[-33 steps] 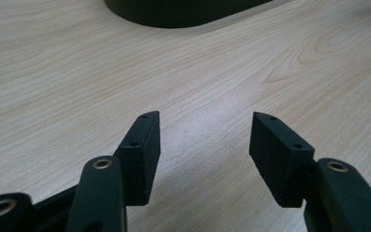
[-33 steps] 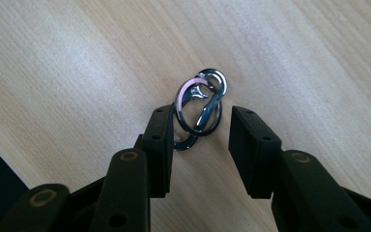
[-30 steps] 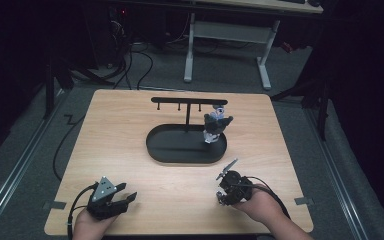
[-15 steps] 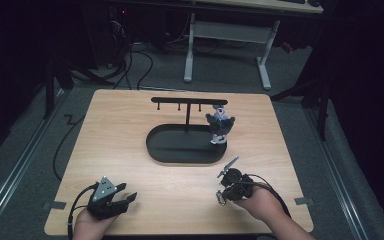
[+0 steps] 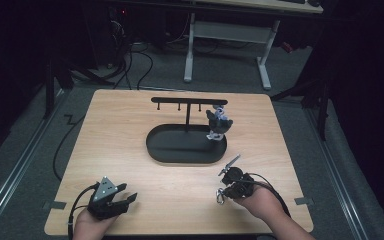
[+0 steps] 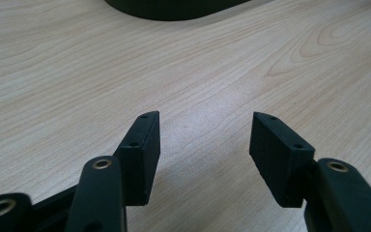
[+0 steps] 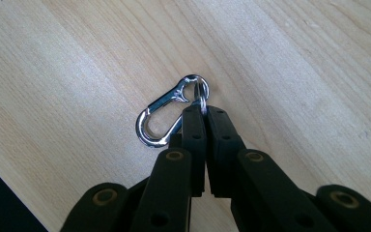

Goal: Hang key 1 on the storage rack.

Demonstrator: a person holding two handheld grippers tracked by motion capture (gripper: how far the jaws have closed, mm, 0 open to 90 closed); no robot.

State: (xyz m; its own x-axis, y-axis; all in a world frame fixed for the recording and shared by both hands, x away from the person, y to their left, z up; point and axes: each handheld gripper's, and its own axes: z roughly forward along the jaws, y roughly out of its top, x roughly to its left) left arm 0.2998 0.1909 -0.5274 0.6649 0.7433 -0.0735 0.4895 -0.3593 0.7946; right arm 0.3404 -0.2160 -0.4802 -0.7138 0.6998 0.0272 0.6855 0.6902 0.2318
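1. Setup: wooden table (image 5: 130, 145). Black oval tray (image 5: 180, 147) sat centre-far, w/ a T-shaped hanger stand (image 5: 187, 102) rising from it; crossbar carried short pegs.
2. A small grey/blue figure keychain (image 5: 218, 122) hung at the bar's right end, dangling over the tray's right edge. Judged: stand is there to take hung items, so other pegs are prob. targets.
3. Right gripper (image 7: 203, 113) near right on the table. Jaws were fully closed, pinching the small split ring (image 7: 200, 94) of a silver snap-hook clasp (image 7: 162, 118). Clasp lay flat on the wood, hook body out to the left of the jaw tips in the right gripper view.
4. Judged: gripping by the ring leaves the hook end free to swing, which would suit looping it over a peg. Risk: thin ring, small contact, could twist or slip when lifted.
5. Left gripper (image 6: 203, 140) near left, low over bare wood. Jaws were wide apart, nothing between them; tray edge was visible far ahead. Judged: parked clear of the right side's work, not involved at this step.
6. High view: right gripper (image 5: 232, 182) well short of the tray; left gripper (image 5: 111, 199) well apart from it.
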